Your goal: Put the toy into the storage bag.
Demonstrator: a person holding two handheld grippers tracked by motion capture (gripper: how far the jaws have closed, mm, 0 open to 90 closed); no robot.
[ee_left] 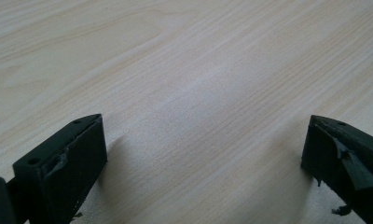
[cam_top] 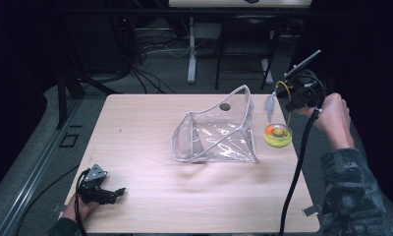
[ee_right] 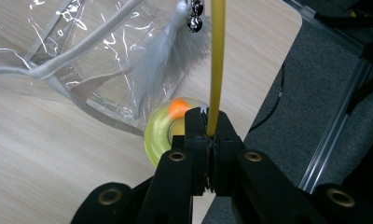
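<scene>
A clear plastic bag (cam_top: 216, 130) with grey edging stands open in the middle of the wooden table (cam_top: 135, 147). Just right of it sits a round yellow-green toy base (cam_top: 278, 135) with an orange ball in it. My right gripper (cam_top: 294, 96) hovers above that base, shut on a thin yellow wand (ee_right: 216, 70). From the wand's end hang a white feather (ee_right: 163, 51) and small bells (ee_right: 195, 14), next to the bag (ee_right: 58, 51) and above the base (ee_right: 163, 133). My left gripper (cam_top: 117, 191) rests low at the table's near left corner, jaws wide open over bare wood (ee_left: 198, 93).
The table's right edge runs just beyond the yellow base, with grey floor past it. Behind the table stand metal legs (cam_top: 191, 54), chair frames and loose cables (cam_top: 145, 73). A black cable (cam_top: 295, 172) trails from my right gripper down across the table's right side.
</scene>
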